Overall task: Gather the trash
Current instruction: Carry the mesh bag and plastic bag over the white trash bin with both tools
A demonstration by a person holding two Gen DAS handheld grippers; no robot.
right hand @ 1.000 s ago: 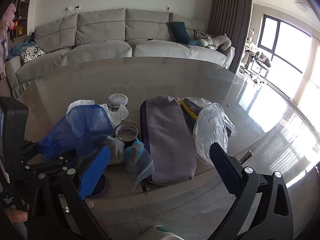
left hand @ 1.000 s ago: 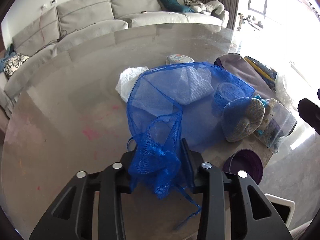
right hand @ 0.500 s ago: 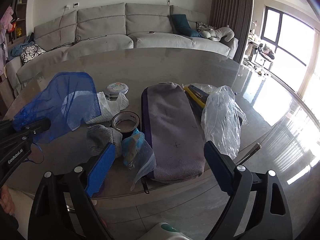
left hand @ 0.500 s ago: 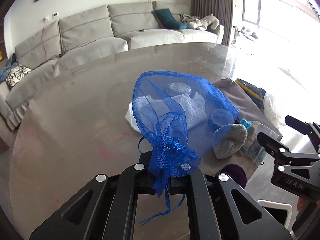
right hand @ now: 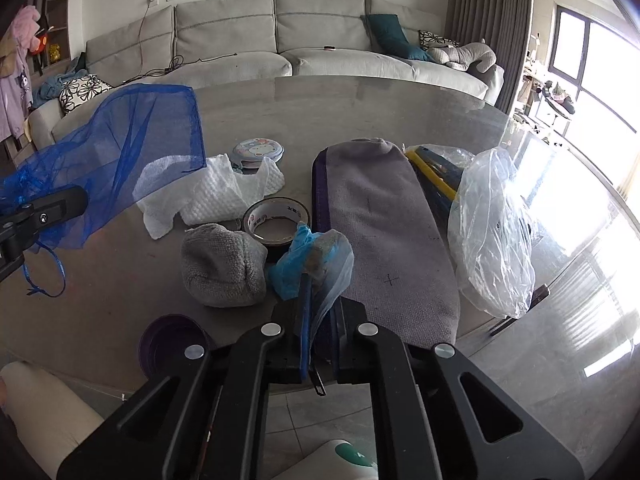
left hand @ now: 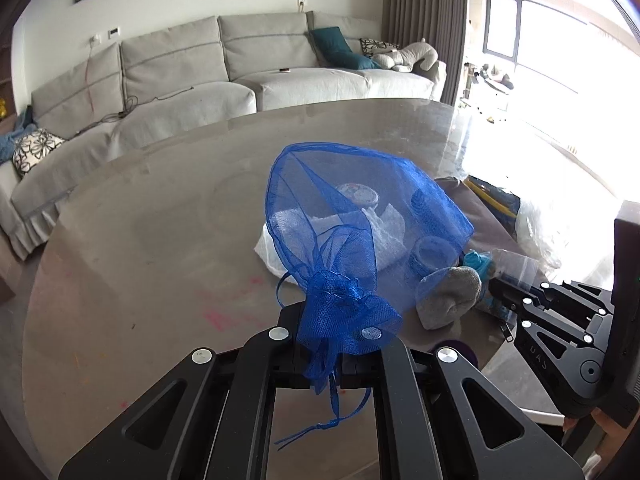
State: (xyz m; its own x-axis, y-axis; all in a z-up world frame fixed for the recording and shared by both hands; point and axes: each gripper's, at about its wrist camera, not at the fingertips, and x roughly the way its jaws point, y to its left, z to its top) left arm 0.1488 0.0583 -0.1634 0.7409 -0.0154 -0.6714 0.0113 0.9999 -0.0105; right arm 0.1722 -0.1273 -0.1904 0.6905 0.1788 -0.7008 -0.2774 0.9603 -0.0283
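A blue mesh drawstring bag [left hand: 360, 216] hangs lifted off the round table [left hand: 140, 240]. My left gripper [left hand: 340, 344] is shut on its gathered neck, and its ribbon dangles below. The right wrist view shows the same mesh bag [right hand: 132, 148] at the left, with the left gripper [right hand: 76, 200] under it. My right gripper [right hand: 320, 312] has its jaws closing onto a small clear plastic bag [right hand: 312, 256] with blue stuff inside, near the table's front edge. The plastic is pinched between the pads. The right gripper [left hand: 496, 286] also shows at the right of the left wrist view.
On the table lie a grey rolled sock [right hand: 222, 266], a tape roll [right hand: 276, 220], a white cloth [right hand: 216, 192], a round tin [right hand: 258, 150], a long grey pouch [right hand: 384, 224] and a crumpled clear bag [right hand: 492, 224]. A purple cup [right hand: 172, 340] sits below the front edge.
The left gripper closed fully on the mesh bag's neck and lifted it off the table. The right gripper came down and forward, and its wide jaws closed on the small plastic bag.
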